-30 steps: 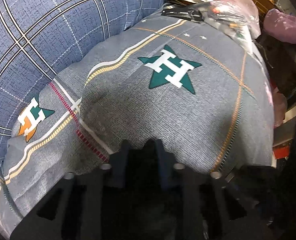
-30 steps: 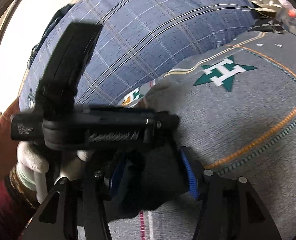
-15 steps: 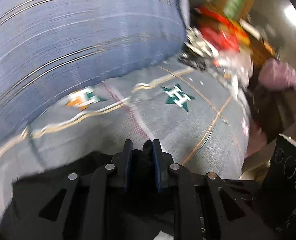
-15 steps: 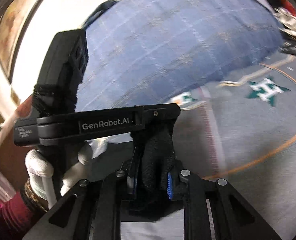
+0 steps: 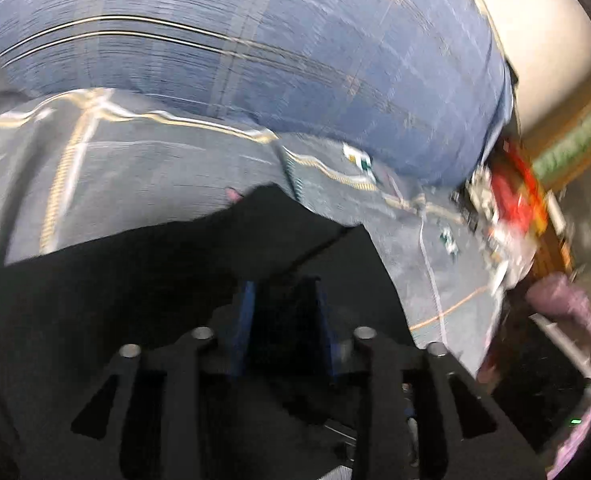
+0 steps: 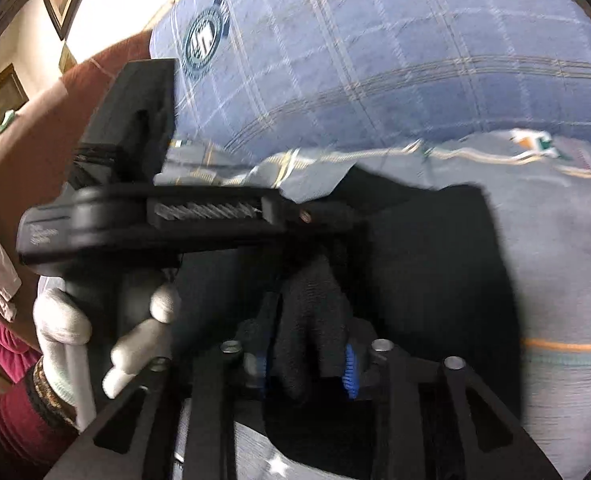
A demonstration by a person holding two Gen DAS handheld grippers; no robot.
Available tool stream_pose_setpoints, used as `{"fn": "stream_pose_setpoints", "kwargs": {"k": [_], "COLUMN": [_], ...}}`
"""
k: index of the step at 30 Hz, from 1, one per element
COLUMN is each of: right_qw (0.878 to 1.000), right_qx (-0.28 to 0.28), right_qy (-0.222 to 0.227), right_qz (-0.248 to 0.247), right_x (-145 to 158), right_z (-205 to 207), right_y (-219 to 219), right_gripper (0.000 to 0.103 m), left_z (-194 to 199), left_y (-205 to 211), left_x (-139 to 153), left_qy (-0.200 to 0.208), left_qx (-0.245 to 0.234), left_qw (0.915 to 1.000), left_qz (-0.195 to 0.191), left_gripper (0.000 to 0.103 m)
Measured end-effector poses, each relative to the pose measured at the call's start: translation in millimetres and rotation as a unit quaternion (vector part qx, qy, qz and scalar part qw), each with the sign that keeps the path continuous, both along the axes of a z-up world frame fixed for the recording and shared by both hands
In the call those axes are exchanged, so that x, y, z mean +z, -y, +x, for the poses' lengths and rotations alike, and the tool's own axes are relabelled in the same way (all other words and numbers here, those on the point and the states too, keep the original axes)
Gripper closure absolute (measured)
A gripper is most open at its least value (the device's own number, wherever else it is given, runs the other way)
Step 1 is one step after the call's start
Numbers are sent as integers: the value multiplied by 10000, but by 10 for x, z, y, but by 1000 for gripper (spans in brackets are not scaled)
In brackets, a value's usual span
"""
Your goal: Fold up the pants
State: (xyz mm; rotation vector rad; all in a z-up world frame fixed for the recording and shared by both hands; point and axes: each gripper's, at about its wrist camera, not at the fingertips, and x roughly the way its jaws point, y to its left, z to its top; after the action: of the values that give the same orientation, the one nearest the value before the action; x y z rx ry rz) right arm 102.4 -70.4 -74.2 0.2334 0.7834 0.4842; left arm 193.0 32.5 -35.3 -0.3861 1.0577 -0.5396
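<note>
Readable writing is scarce: round navy-and-white crest badge (image 6: 206, 39) on the blue plaid quilt (image 6: 395, 52) at 11 o'clock in the right view, lettering too blurred to read. Small white print on the butt of the left gripper (image 6: 315, 216) body, also unreadable. Grey bedsheet (image 5: 143, 184) carries star logos, smeared here by motion blur.

Black fabric pants (image 5: 175, 280) lie on the grey bedsheet, spread from centre down to 6 o'clock in both views, with one folded corner peaking near centre in the left view.

Left gripper (image 5: 283, 316): blue-padded fingers (image 5: 244, 320) pinching a fold of the pants. In the right view it crosses horizontally from 9 o'clock to centre, held by a white-gloved hand (image 6: 107, 332) at 8 o'clock over a maroon sleeve.

Right gripper (image 6: 307, 360): blue pads pinching a bunched ridge of the pants, fabric standing up between them.

Surroundings: blue plaid quilt bulks across 12 o'clock, touching the bedsheet. Red and mixed clutter (image 5: 511, 208) at 3 o'clock in the left view, purple cloth item (image 5: 563, 304) below it. Brown headboard (image 6: 35, 128) at 9–10 o'clock in the right view.
</note>
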Motion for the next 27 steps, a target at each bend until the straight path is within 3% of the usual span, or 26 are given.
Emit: {"fn": "stream_pose_setpoints", "kwargs": {"k": [3,9,12,14,15,17,19,21,23,27], "right_qw": [9999,9973,9970,9987,9992,9998,9992,9972,9932,9743], "right_qx": [133,604,350,53,-66,58,94,155,279,742], "right_qy": [27,218,467,394,318,-35,-381,-726,-1098,-1901], "right_qz": [26,357,507,329,225,177,59,25,287,956], "right_x": [31,352,639,724,732,643,494,325,169,-161], "right_z": [-9,-152,-150,-59,10,204,329,525,654,880], "right_y": [-101,-142,38,143,172,127,63,-61,-146,-408], "right_gripper": [55,55,56,60,72,84,84,84,84,80], "left_z": [-56,-321,-570,-733,-793,-867,-879,-839,-841,-866], "left_y": [-329,-822,-785,-726,-700,-585,-456,-326,-310,-377], "left_x": [94,192,265,264,245,137,-14,-196,-250,-185], "left_qy": [92,126,291,370,378,309,162,-113,-86,34], "left_qx": [360,1155,1272,1265,1223,1080,889,815,892,937], "left_qw": [9991,9918,9907,9906,9911,9932,9957,9964,9952,9936], "left_qz": [-202,-534,-382,-359,-358,-319,-205,228,383,628], "left_gripper": [64,64,64,63,63,63,64,64,72,73]}}
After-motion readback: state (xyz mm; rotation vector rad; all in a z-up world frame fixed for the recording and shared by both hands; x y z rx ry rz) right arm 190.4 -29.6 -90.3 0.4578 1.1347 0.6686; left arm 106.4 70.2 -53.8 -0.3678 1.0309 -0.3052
